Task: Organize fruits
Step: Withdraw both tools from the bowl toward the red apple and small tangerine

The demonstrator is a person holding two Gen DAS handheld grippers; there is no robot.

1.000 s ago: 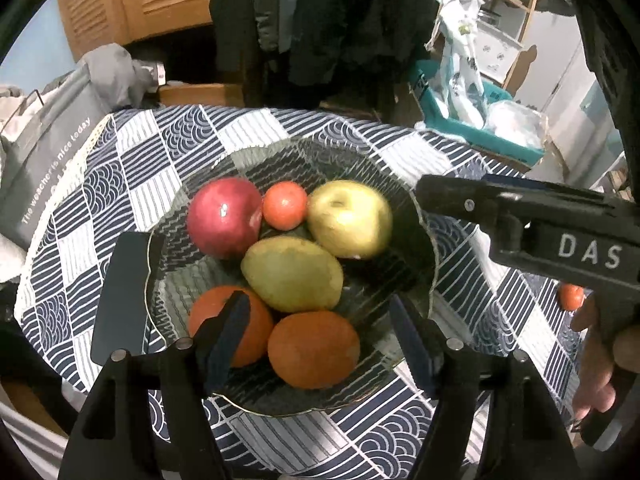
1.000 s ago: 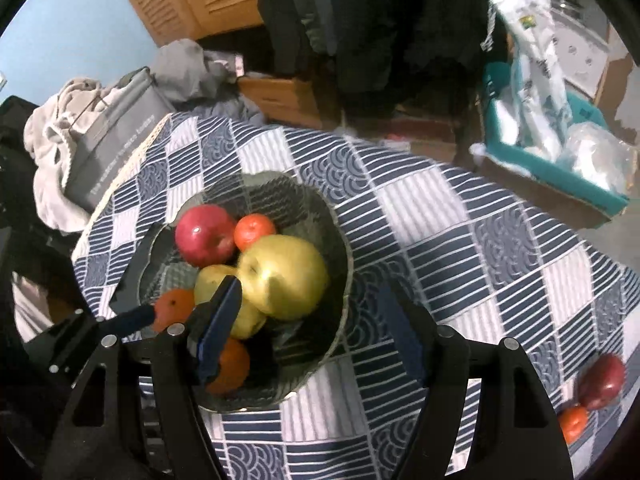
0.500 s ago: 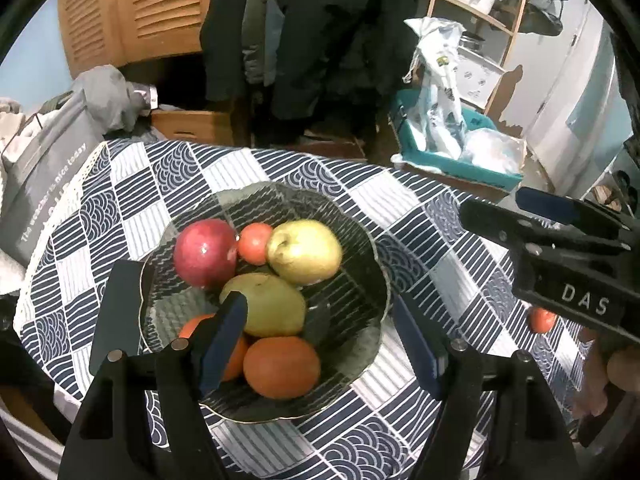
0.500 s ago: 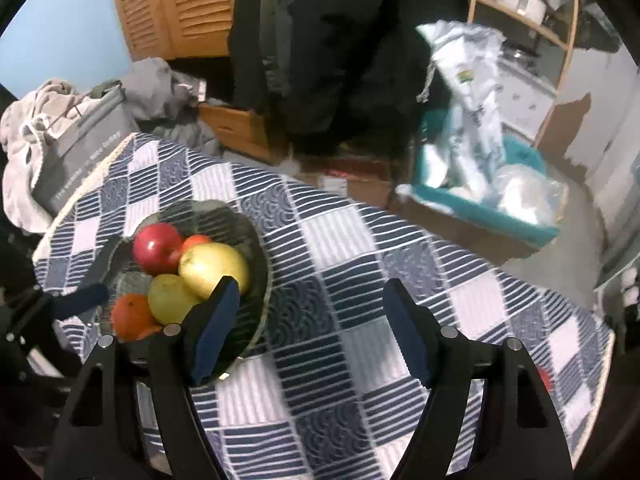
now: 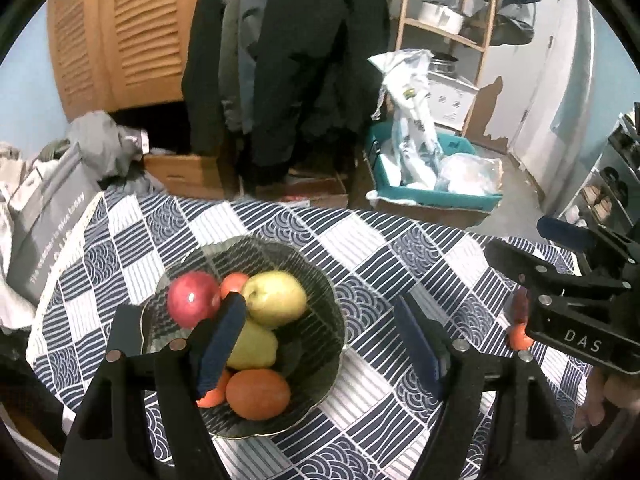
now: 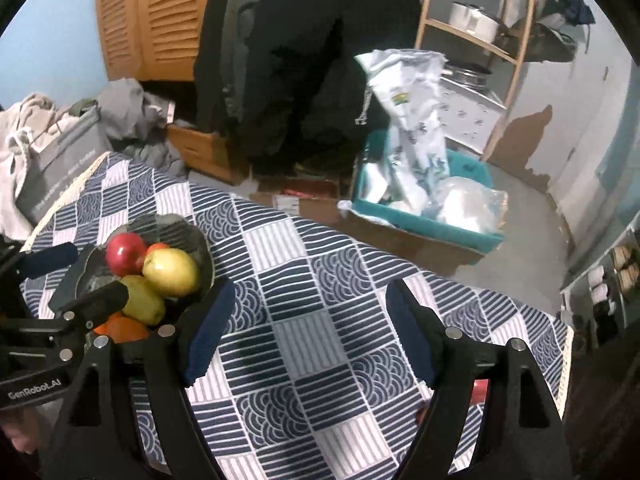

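Blue-and-white patterned tablecloth point(image 5: 400, 256) covers the table, coats hanging behind it. Fruit bowl point(image 5: 320, 300) sits lower left in both views, loaded with a red apple point(image 5: 193, 299), yellow apple point(image 5: 276, 297), pear point(image 5: 256, 346) and oranges point(image 5: 258, 394). Left gripper point(image 5: 320, 350) tilts down over the bowl; right gripper point(image 6: 308, 336) tilts down over bare cloth. Both sets of jaws have just been opening, nothing between them. A small orange fruit point(image 5: 519, 337) lies at the right of the left view.

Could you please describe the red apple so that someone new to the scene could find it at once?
On the checked tablecloth stands a dark glass bowl of fruit. The red apple lies at its far left, beside a small tomato and a yellow apple. It is the only large, deep red fruit there.
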